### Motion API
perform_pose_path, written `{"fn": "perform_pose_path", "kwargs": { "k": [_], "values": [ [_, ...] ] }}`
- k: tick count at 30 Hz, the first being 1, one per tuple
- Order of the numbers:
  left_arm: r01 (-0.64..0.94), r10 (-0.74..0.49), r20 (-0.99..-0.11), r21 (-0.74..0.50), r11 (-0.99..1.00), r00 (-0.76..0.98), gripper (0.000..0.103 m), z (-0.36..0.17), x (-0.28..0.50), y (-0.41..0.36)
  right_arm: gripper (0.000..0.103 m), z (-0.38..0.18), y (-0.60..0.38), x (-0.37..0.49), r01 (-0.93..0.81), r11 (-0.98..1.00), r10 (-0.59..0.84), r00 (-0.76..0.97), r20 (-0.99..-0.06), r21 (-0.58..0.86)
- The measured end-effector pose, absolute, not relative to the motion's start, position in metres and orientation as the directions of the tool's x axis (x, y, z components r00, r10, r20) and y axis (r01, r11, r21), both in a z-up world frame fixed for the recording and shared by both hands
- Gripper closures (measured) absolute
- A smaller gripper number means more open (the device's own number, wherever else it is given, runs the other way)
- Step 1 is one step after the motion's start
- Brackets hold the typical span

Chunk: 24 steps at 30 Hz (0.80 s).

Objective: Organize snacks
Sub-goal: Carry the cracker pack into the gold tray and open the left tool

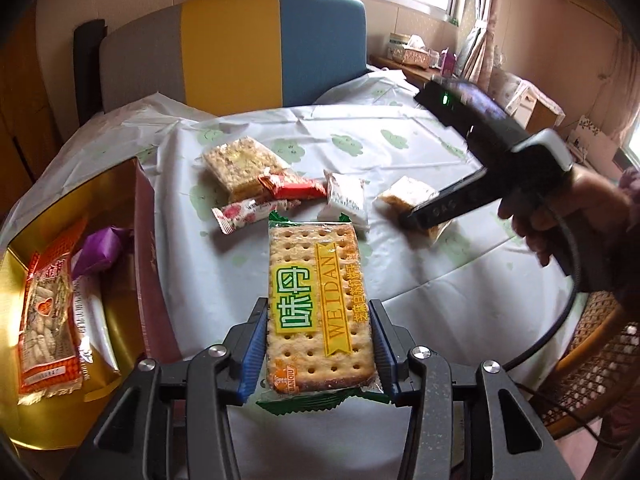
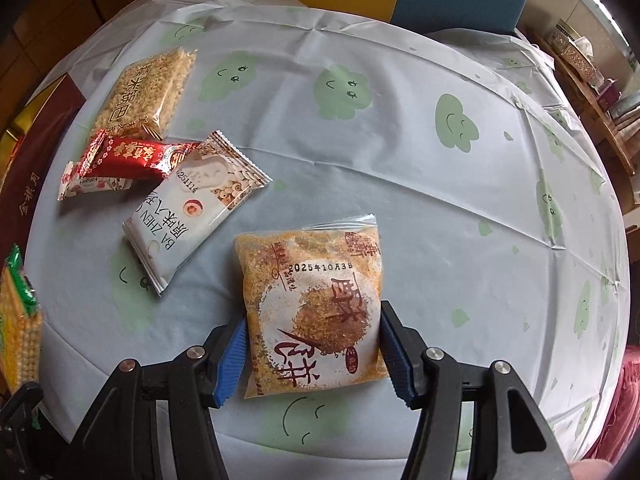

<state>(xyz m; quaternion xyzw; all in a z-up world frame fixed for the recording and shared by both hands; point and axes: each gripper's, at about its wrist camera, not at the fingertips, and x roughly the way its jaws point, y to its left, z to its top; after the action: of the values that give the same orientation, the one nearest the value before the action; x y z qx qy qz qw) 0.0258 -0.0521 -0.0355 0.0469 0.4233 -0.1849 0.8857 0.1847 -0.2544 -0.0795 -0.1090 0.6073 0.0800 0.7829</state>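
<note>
A flat rectangular cracker pack point(image 1: 320, 312), clear film over pale dimpled crackers with green zigzag ends, sits pinched between the ribbed blue pads of the left gripper point(image 1: 320, 344), lifted off the tablecloth point(image 1: 440, 280). Its yellow band reads WEIDAN.

At nine o'clock from it stands an open gold-lined box point(image 1: 120, 240), cut off by the frame edge, holding an orange packet and a purple wrapper.

At one o'clock the right gripper point(image 2: 314, 354) points down, its jaws half wide, straddling a square crumbly pastry bag point(image 2: 312, 312) stamped with the date 2025, lying on the smooth cloth; whether the pads press it is unclear.

At ten o'clock from that bag lies a white pouch point(image 2: 188, 208) reading BA ZHEN, a glossy red wrapper point(image 2: 136, 156) partly over it.
</note>
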Motion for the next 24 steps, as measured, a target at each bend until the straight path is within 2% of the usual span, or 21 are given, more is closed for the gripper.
{"fn": "perform_pose_path", "kwargs": {
  "k": [4, 10, 16, 24],
  "values": [
    [0.314, -0.289, -0.746, -0.113, 0.943, 0.599, 0.055, -0.016, 0.029, -0.032, 0.042, -0.081, -0.252, 0.183, -0.271, 0.958, -0.021, 0.260, -0.965, -0.094],
    [0.158, -0.227, -0.735, -0.164, 0.974, 0.639, 0.055, 0.002, 0.048, 0.027, 0.042, -0.079, -0.253, 0.181, -0.263, 0.961, -0.016, 0.257, -0.966, -0.086],
    [-0.075, -0.053, -0.775, -0.129, 0.989, 0.630, 0.055, -0.006, 0.073, 0.107, 0.042, -0.078, -0.251, 0.180, -0.275, 0.956, -0.028, 0.270, -0.962, -0.105],
    [-0.243, 0.117, -0.791, -0.041, 0.969, 0.601, 0.054, -0.020, 0.101, 0.174, 0.042, -0.077, -0.248, 0.177, -0.283, 0.951, -0.041, 0.282, -0.959, -0.124]
  ]
}}
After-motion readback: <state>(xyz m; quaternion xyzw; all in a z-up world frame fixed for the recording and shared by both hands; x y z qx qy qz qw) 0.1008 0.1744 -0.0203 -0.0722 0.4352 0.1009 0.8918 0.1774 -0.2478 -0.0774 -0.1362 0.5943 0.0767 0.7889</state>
